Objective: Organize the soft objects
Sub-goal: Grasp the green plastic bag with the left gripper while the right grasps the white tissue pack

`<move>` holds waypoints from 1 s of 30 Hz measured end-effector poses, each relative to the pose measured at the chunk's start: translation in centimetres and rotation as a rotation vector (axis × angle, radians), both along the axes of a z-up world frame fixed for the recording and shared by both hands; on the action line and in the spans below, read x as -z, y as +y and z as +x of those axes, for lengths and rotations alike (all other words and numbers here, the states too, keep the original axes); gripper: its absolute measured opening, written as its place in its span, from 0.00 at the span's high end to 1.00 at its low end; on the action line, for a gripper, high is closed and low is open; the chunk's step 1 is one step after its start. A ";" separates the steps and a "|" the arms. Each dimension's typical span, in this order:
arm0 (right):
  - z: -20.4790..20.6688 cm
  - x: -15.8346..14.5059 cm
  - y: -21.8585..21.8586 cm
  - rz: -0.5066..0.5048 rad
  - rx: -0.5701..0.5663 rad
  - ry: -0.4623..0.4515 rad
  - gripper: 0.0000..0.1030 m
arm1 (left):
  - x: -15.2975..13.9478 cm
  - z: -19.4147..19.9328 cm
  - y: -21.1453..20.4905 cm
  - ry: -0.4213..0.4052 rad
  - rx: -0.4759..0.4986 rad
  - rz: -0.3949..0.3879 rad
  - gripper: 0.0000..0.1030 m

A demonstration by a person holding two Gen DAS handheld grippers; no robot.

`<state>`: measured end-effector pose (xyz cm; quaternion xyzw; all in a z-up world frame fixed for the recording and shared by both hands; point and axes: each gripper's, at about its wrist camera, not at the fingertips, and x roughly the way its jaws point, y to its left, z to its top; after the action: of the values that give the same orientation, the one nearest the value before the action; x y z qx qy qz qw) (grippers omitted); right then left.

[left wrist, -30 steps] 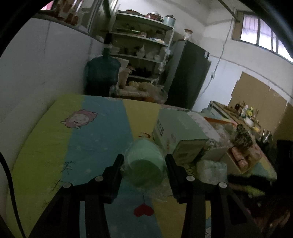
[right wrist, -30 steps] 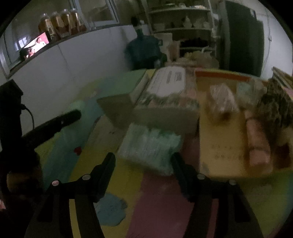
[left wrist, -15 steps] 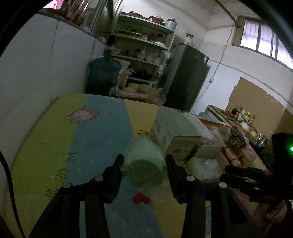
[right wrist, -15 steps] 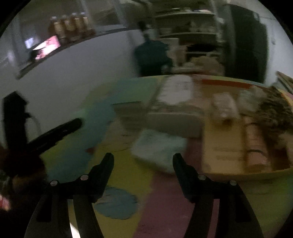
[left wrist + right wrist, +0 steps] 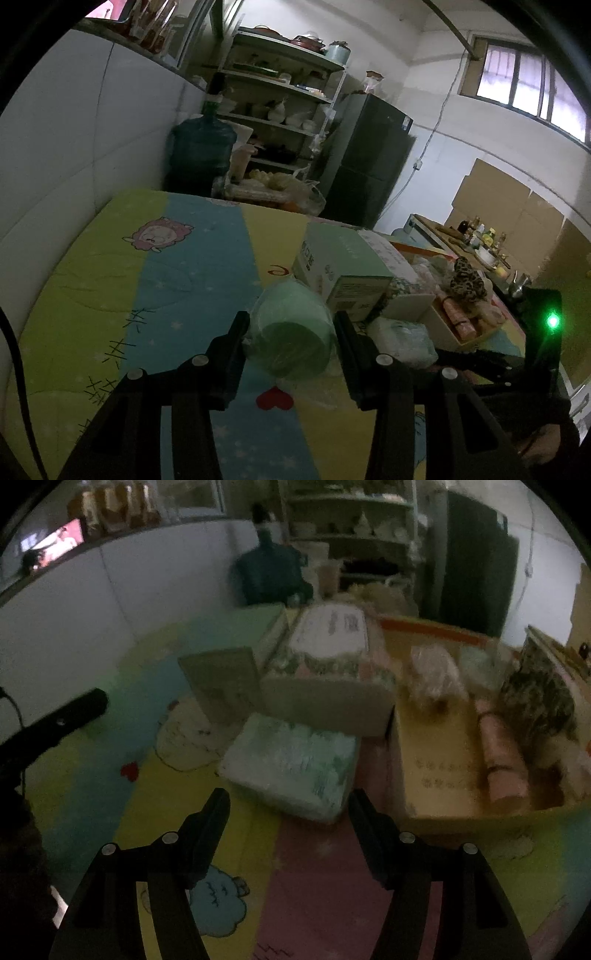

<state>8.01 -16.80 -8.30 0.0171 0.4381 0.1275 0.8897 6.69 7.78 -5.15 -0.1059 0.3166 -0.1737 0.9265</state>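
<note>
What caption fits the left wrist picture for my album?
Left gripper clamps a plastic-wrapped green roll above a colourful cartoon mat.

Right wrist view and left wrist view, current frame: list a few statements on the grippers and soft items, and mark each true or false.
1. The left gripper holds a pale green plastic-wrapped roll. True.
2. The right gripper is clamped on the flat pale green tissue pack. False: its jaws stand open, short of the pack.
3. The tissue pack lies on the colourful cartoon mat. True.
4. The yellow cardboard tray is empty. False: a pink roll and other items lie in it.
</note>
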 end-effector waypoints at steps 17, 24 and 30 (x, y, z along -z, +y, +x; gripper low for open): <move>-2.6 -3.1 2.9 0.014 -0.176 -0.113 0.33 | 0.2 0.2 0.8 0.006 -0.012 -0.004 0.55; 1.3 -0.4 3.2 -0.114 -0.201 -0.074 0.33 | 0.4 0.2 0.4 0.014 -0.009 0.017 0.55; 1.9 0.6 3.3 -0.119 -0.230 -0.064 0.37 | 0.4 0.4 0.0 0.020 -0.018 0.033 0.55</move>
<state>9.89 -13.49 -8.86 -0.0900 0.4153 0.2030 0.8822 7.11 7.76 -5.51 -0.0950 0.3278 -0.1590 0.9264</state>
